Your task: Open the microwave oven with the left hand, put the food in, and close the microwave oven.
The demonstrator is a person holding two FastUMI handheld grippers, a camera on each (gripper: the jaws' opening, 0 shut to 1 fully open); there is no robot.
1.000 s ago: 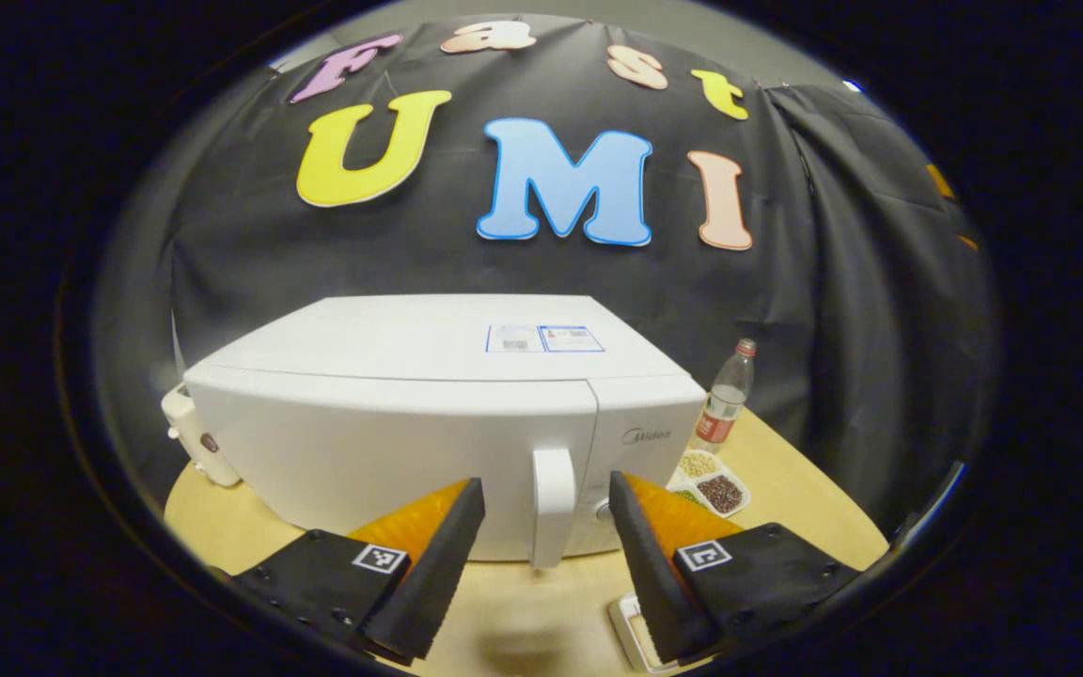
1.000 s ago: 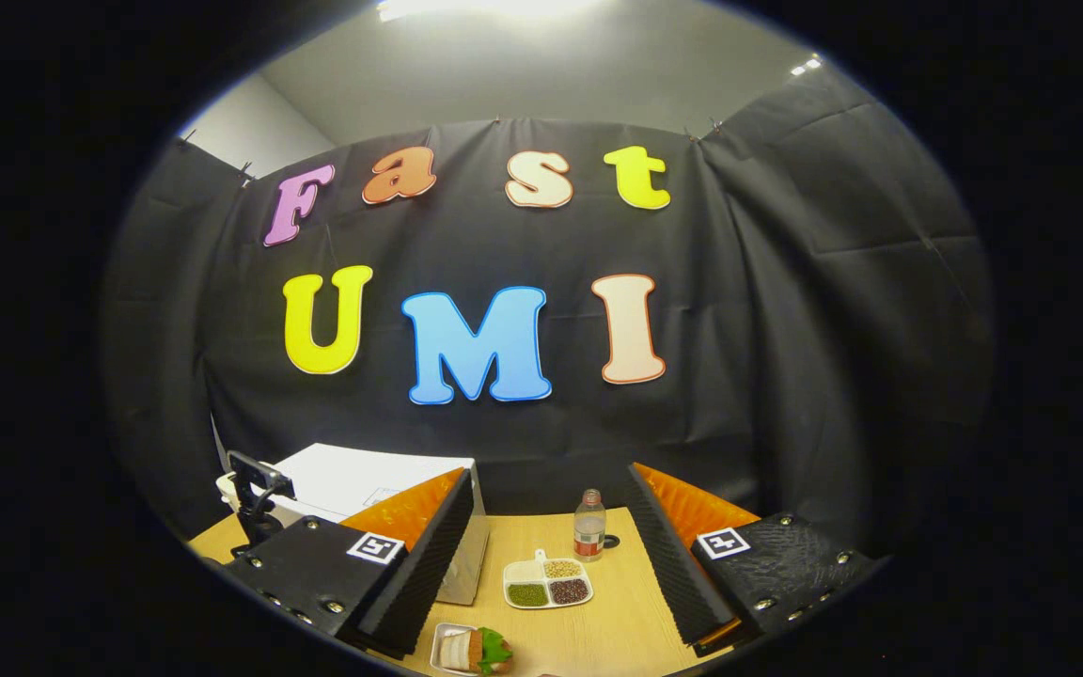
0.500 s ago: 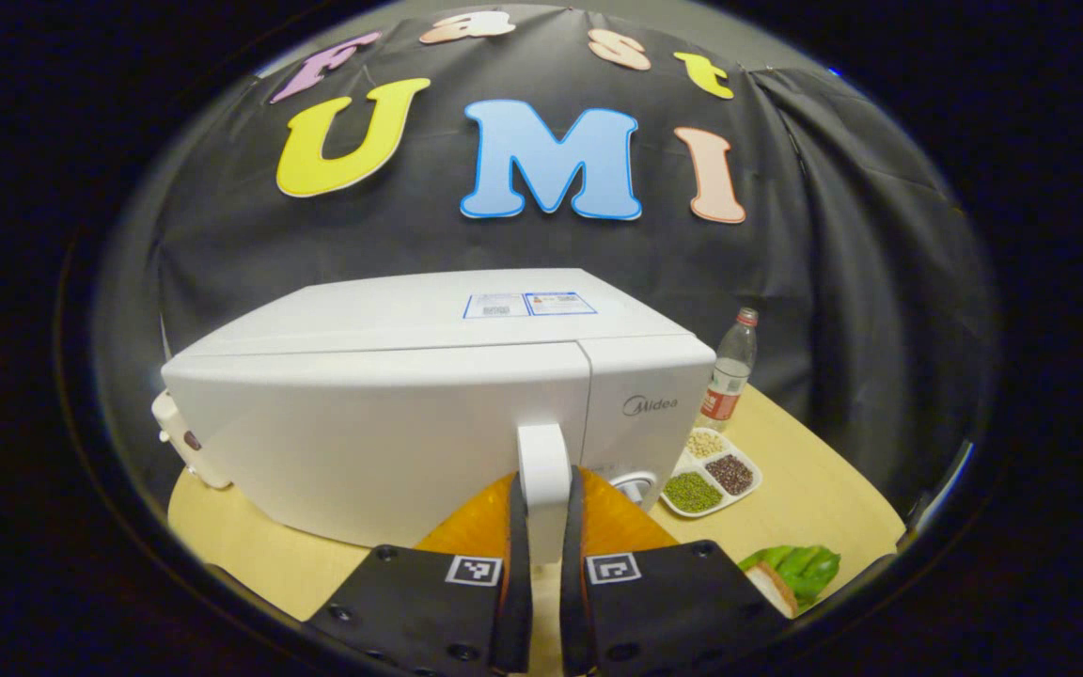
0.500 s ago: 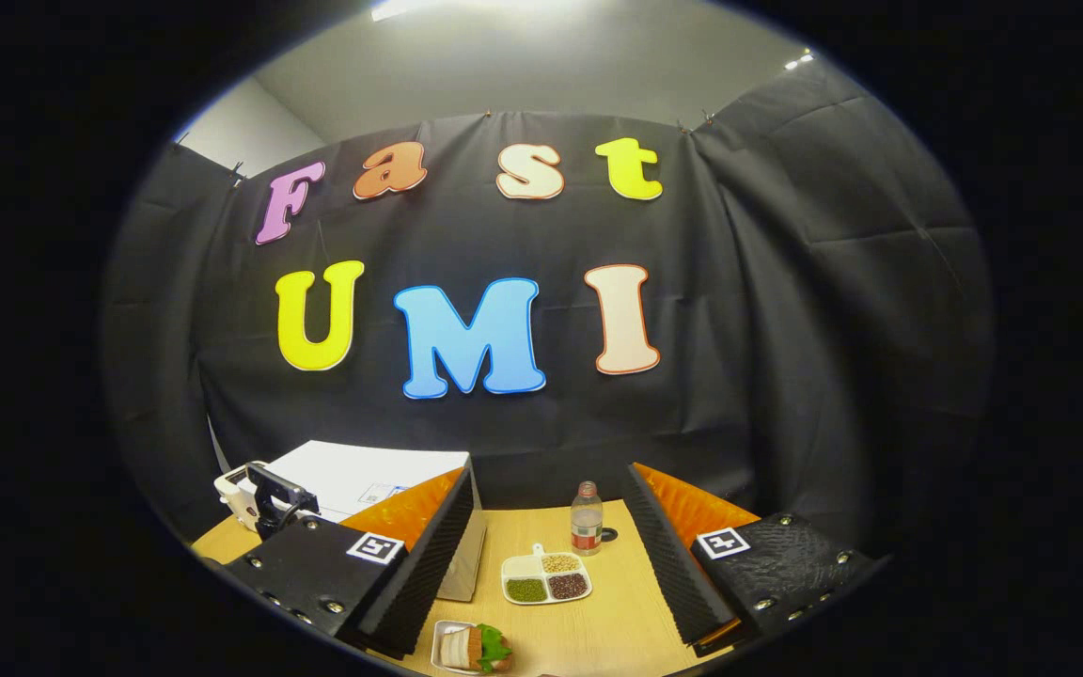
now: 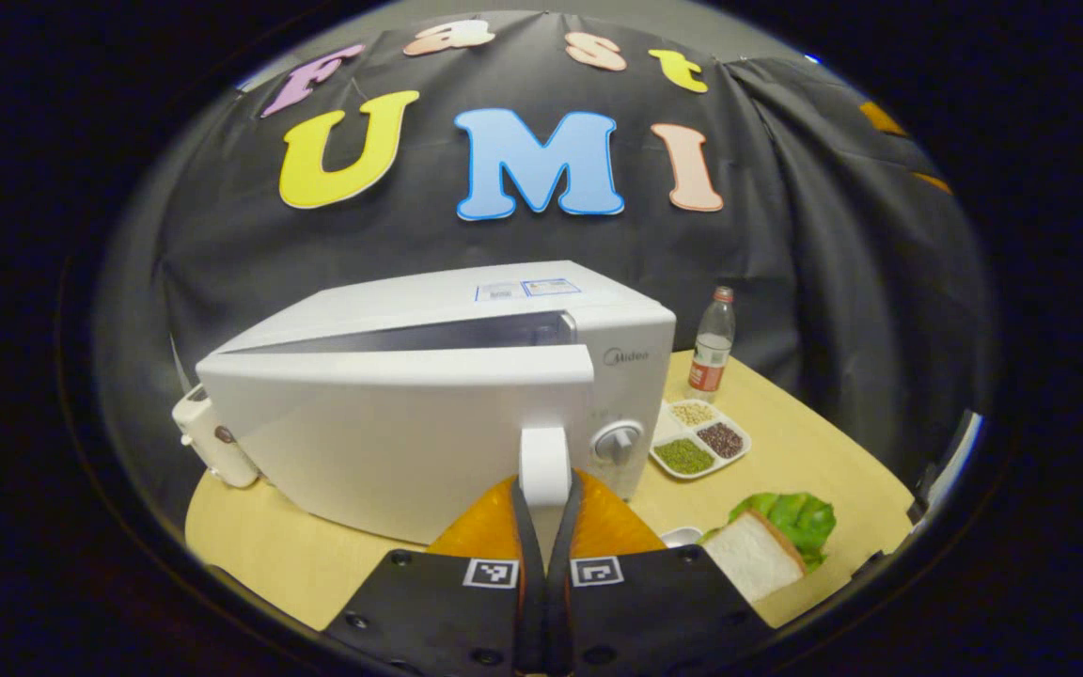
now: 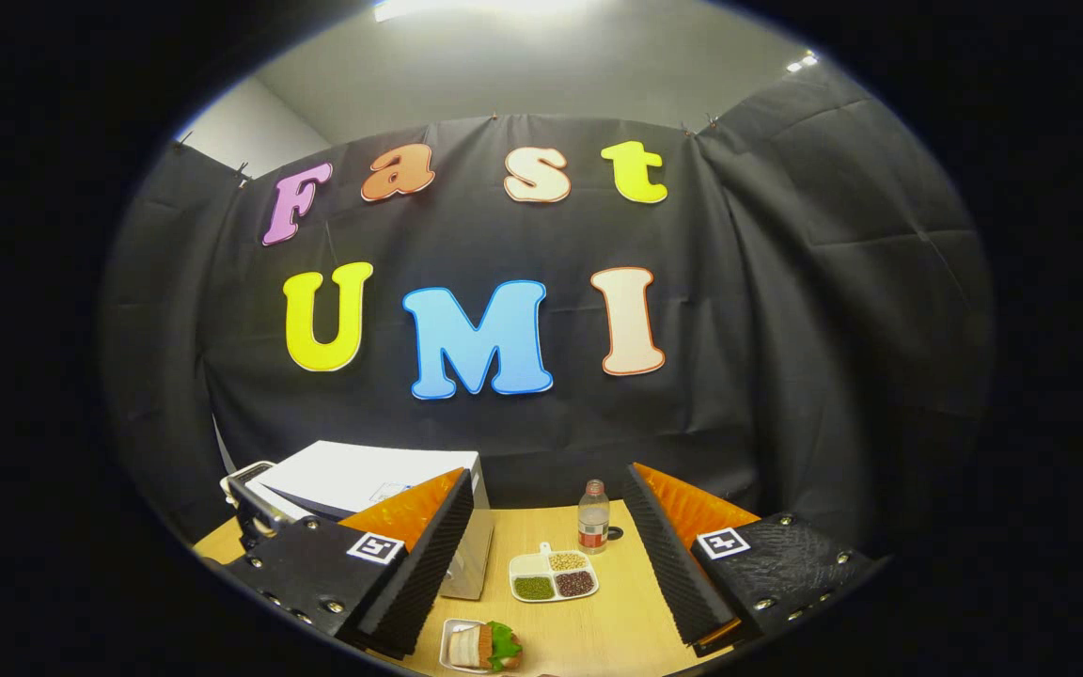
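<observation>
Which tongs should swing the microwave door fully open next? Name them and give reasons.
Left. The left tongs are clamped on the door handle, and the microwave door is already ajar. The right tongs hang open, holding nothing.

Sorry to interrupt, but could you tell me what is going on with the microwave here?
A person is working two handheld grippers. The left gripper is shut on the microwave's door handle, and the door stands slightly ajar, a gap showing along its top. The right gripper hangs open above the table, over the sandwich, which is not yet picked up.
</observation>
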